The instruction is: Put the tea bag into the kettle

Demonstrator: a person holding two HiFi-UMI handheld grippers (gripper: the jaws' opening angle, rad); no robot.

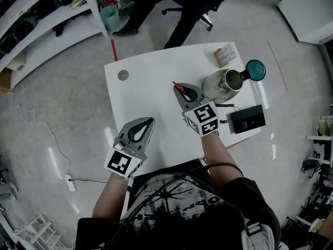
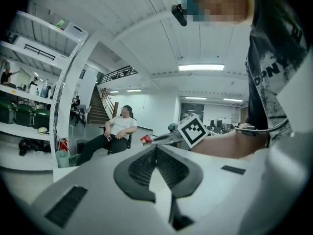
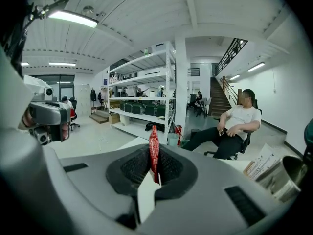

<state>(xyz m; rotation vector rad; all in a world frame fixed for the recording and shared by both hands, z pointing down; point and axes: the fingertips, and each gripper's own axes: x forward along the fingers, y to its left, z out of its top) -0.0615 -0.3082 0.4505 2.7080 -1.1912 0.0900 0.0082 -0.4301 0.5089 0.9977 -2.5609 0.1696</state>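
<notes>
A red tea bag [image 1: 178,86] stands upright, pinched between the shut jaws of my right gripper [image 1: 177,88], over the table left of the kettle. In the right gripper view the tea bag [image 3: 154,148] sticks up from the right gripper [image 3: 153,155]. The steel kettle [image 1: 222,84] stands at the table's right side with its teal lid [image 1: 255,70] swung open; its rim also shows in the kettle [image 3: 288,175] at that view's right edge. My left gripper [image 1: 151,120] hangs shut and empty near the table's front left; its jaws meet at the left gripper [image 2: 156,148].
On the white table [image 1: 151,82] a black box [image 1: 248,119] with a cable lies right of my right hand. A small paper packet [image 1: 225,54] sits at the far edge behind the kettle. A person [image 1: 177,4] sits on an office chair beyond the table; shelving [image 1: 41,14] stands far left.
</notes>
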